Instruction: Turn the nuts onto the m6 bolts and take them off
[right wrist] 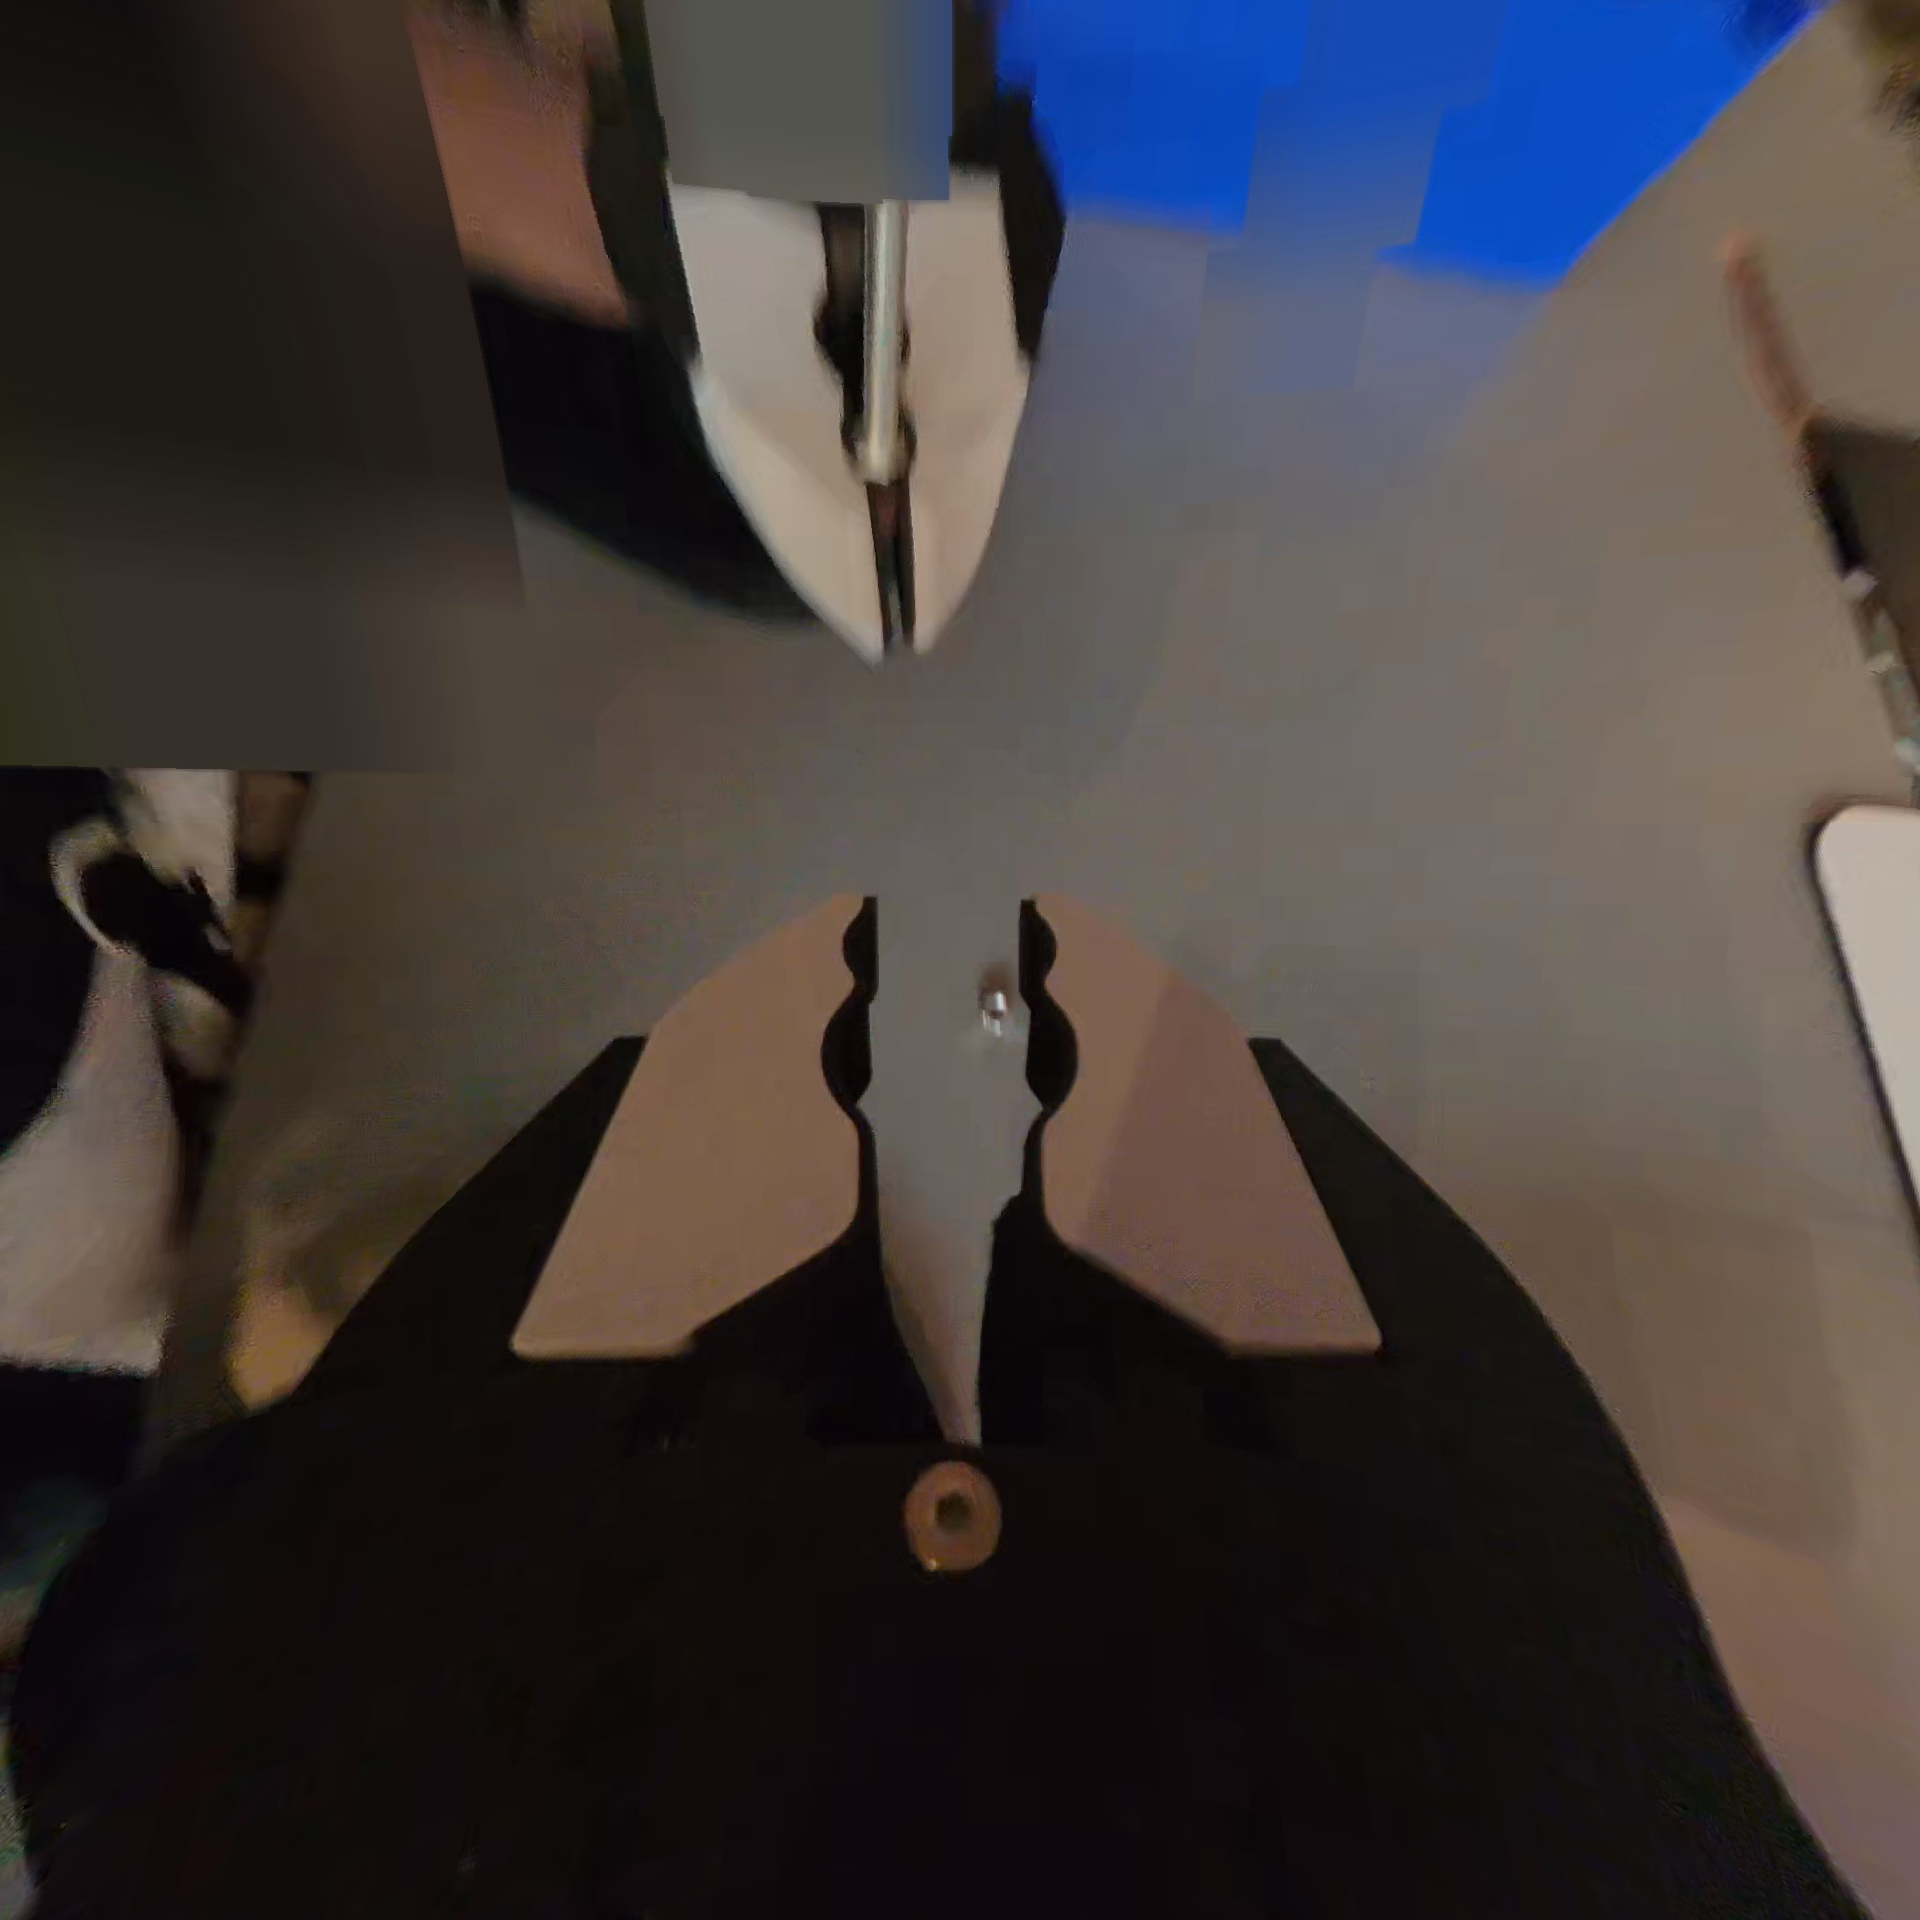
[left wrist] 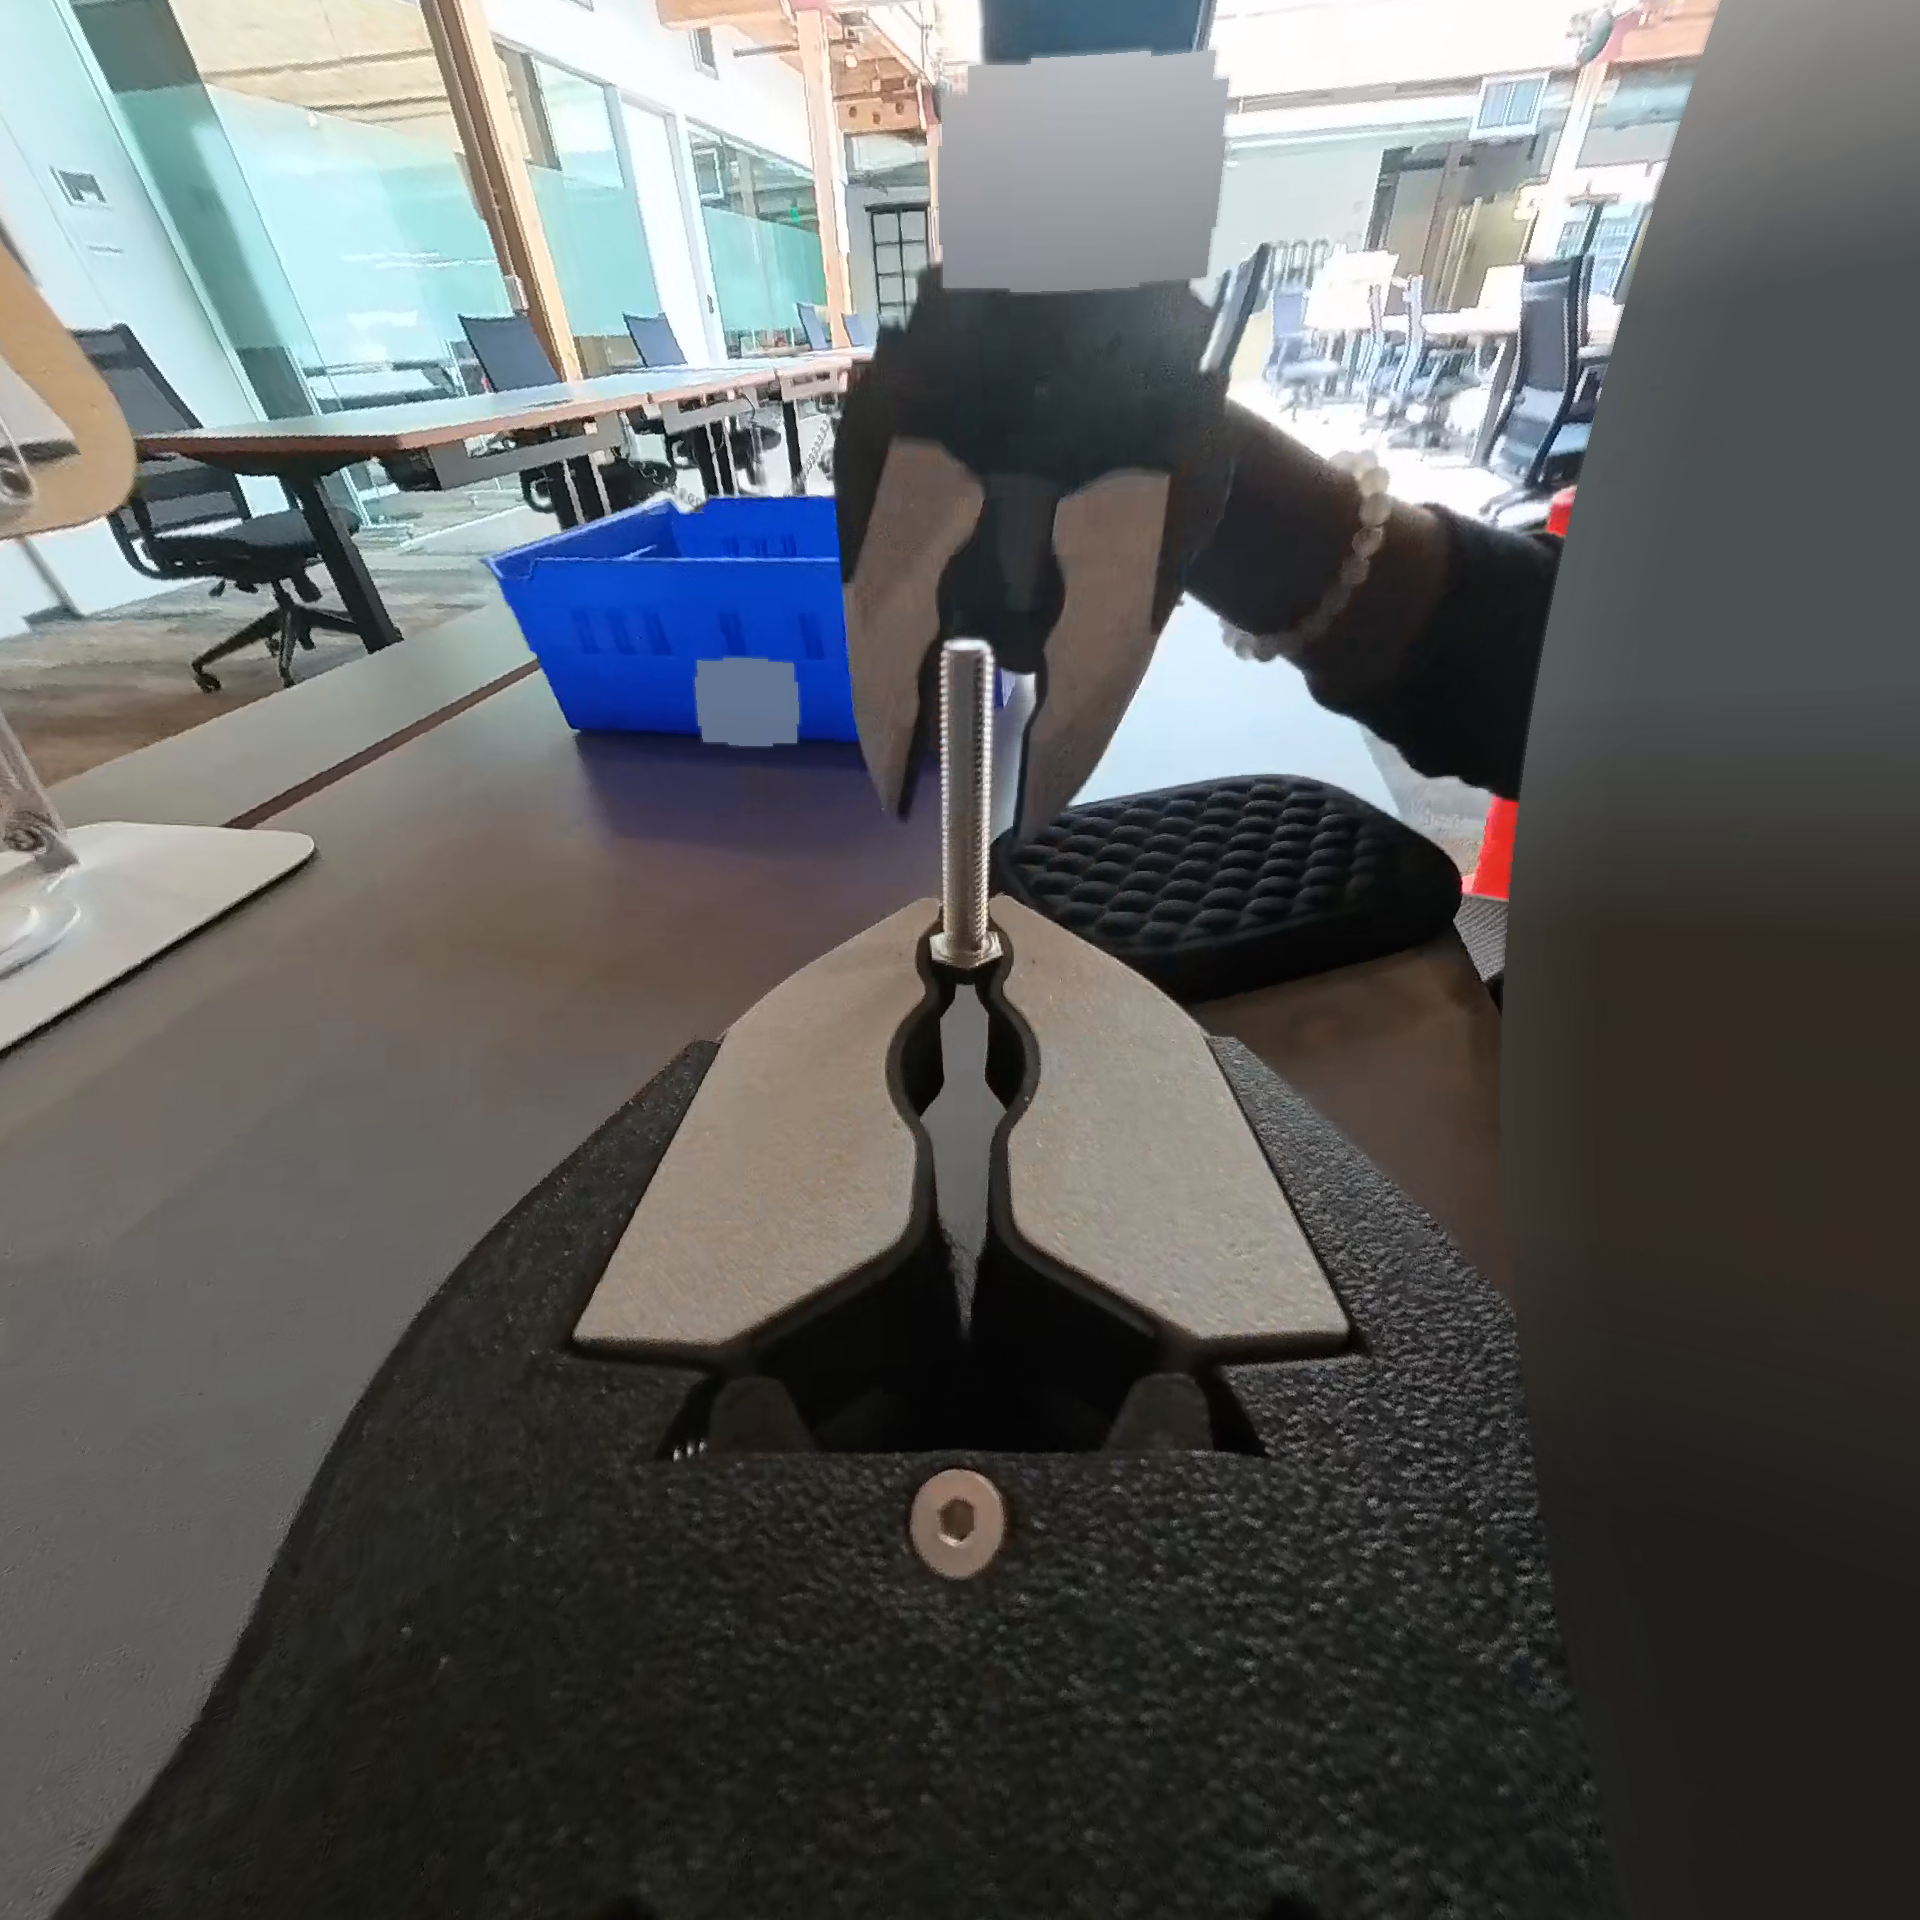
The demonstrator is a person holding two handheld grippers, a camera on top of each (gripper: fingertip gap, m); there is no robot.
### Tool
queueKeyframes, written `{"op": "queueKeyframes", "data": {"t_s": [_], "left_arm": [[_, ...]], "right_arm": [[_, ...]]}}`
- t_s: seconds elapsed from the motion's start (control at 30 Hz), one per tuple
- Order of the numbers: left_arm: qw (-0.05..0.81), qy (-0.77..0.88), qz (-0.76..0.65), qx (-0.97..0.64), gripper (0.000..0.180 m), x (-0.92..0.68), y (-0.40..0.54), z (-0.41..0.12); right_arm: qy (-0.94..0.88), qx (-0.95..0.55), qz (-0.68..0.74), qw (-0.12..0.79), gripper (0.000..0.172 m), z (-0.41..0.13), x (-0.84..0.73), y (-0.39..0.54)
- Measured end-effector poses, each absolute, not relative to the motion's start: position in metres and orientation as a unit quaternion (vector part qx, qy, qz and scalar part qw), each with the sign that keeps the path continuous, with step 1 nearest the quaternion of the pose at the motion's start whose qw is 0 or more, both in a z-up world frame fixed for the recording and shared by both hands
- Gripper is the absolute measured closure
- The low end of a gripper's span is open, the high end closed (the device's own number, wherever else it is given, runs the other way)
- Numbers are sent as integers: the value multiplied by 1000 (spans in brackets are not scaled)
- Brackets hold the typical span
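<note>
My left gripper (left wrist: 964, 930) is shut on the hex end of a silvery threaded bolt (left wrist: 964, 790), which stands upright from its fingertips. My right gripper (left wrist: 966, 810) hangs over it, fingers apart on either side of the bolt's upper part without touching it. In the right wrist view my right gripper (right wrist: 949, 914) is open. A small blurred silvery piece, likely the nut (right wrist: 994, 1008), shows between its fingers close to the right finger (right wrist: 1143, 1091), not pressed by both pads. The left gripper (right wrist: 896, 649) with the bolt (right wrist: 885, 332) shows at the top there.
A blue bin (left wrist: 665, 613) stands on the dark table (left wrist: 416, 987) behind the grippers. A black mesh pad (left wrist: 1226, 873) lies to the right. A grey stand base (left wrist: 135, 894) is at the left. A person's sleeve with a bead bracelet (left wrist: 1351, 582) holds the right gripper. Across from one pair of fingers to the other is roughly 5 centimeters.
</note>
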State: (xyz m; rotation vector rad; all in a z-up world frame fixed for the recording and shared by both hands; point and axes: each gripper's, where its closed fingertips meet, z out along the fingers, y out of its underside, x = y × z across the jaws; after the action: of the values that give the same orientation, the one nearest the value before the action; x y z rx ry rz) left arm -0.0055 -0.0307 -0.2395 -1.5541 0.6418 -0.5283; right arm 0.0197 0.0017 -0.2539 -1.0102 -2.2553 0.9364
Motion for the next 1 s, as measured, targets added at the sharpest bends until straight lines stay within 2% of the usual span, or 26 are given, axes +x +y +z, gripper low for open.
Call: {"op": "queueKeyframes", "data": {"t_s": [0.17,0.33,0.73,0.8,1.0], "left_arm": [[644,275,-241,-672,178,-8,-32,-238],[647,276,-244,-668,178,-8,-34,-238],[647,279,-246,-666,178,-7,-36,-239],[647,278,-246,-665,178,-7,-36,-239],[649,303,-253,-650,178,0,-40,-236]], "right_arm": [[-893,-361,219,155,146,-301,18,11],[-918,-354,153,92,146,-333,10,17],[-932,-337,115,65,154,-351,0,21],[-932,-335,118,69,162,-351,-2,21],[-936,-312,136,87,162,-334,2,22]]}}
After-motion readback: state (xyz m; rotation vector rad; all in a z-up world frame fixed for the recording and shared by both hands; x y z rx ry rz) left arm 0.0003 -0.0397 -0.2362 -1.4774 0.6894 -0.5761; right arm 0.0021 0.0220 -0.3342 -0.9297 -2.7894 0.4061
